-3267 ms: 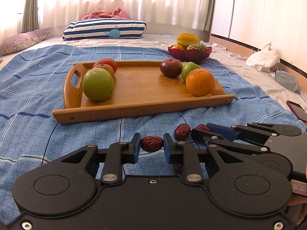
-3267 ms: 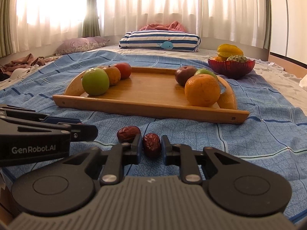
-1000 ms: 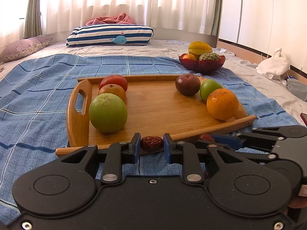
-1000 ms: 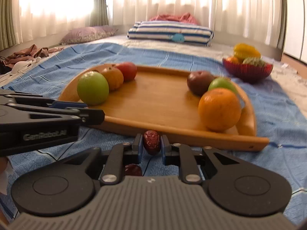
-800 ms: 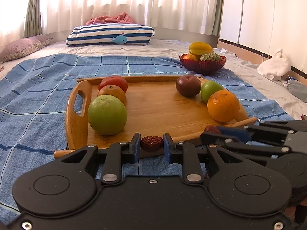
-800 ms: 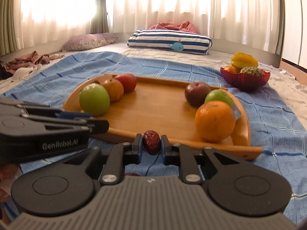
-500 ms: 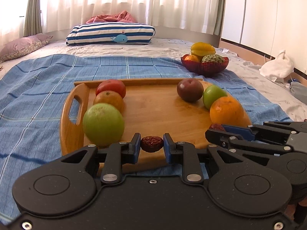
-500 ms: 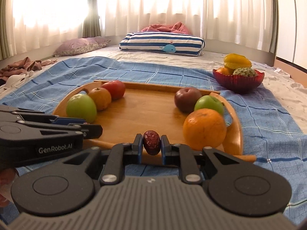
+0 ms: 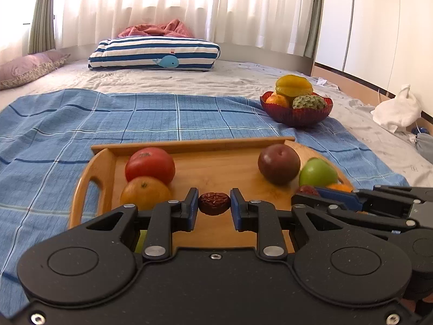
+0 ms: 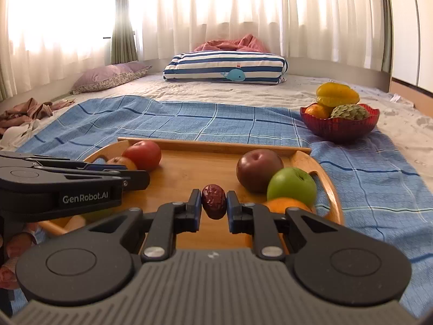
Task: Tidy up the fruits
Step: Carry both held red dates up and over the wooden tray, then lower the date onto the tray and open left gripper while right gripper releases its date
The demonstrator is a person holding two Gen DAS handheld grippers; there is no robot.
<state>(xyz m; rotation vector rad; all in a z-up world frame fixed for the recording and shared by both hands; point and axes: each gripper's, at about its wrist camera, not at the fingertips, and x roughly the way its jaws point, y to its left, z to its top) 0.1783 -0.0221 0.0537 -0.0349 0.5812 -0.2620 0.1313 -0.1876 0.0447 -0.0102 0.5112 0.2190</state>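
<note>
My left gripper [image 9: 213, 204] is shut on a wrinkled red date [image 9: 214, 203], held crosswise over the wooden tray [image 9: 216, 143]. My right gripper [image 10: 213, 201] is shut on a second red date [image 10: 214, 201], held upright above the same tray [image 10: 216, 144]. On the tray's left lie a red tomato [image 9: 150, 164] and an orange fruit [image 9: 145, 192]; a green apple there is mostly hidden behind the left gripper. On its right are a dark red apple [image 9: 278, 163], a green apple [image 9: 317, 172] and an orange [image 10: 286, 204]. Both grippers hover side by side over the tray's near half.
The tray rests on a blue checked blanket [image 9: 162, 113] spread over a bed. A red bowl [image 9: 296, 112] of fruit stands at the back right. A striped whale pillow [image 9: 154, 54] lies at the far end. A white bag [image 9: 397, 108] sits by the right wall.
Both grippers have moved forward and risen from the tray's near edge to above its surface, each still gripping its date. The near green apple has slipped behind the left gripper.
</note>
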